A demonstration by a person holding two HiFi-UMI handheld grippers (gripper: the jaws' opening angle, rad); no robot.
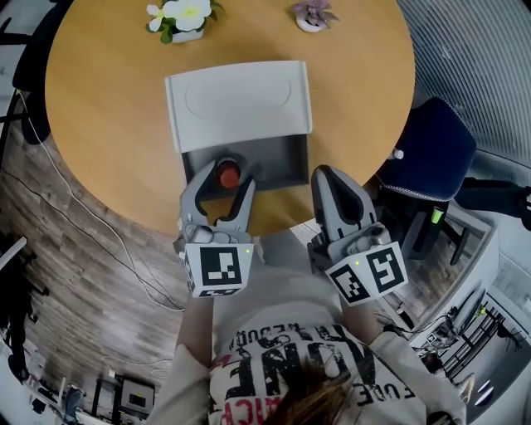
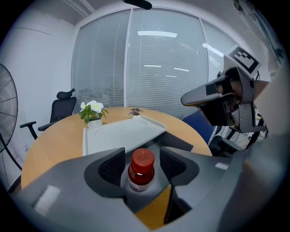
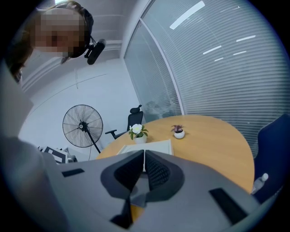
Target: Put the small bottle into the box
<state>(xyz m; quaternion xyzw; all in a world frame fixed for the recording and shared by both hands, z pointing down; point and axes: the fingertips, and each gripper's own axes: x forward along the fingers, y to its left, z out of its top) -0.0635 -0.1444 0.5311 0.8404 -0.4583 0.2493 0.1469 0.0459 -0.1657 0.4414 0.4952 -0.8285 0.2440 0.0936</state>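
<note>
Small bottle [image 1: 229, 175] stands upright inside the box [image 1: 282, 162] at the table's [image 1: 108, 124] near edge, between the left gripper's [image 1: 226, 176] wide-open jaws, unclamped. Right gripper [image 1: 325, 176] closed, empty. Judged light, rigid, smooth; best gripped on the body below the cap.

Counter [image 1: 99, 108]: box [image 1: 286, 158] near the front edge, at centre, with its lid [image 1: 241, 100] open and lying flat behind it.
Small bottle [image 2: 141, 170]: upright in the box's near-left corner, between the jaws of the left hand-held gripper [image 1: 230, 173], which reaches in over the front wall.
Right hand-held gripper [image 1: 328, 174]: just right of the box, over the counter's front edge.
Flower pot [image 1: 184, 18] and small plant [image 1: 314, 14]: at the far edge behind the lid, left and right.
Chair [image 1: 427, 153]: right of the counter.
</note>
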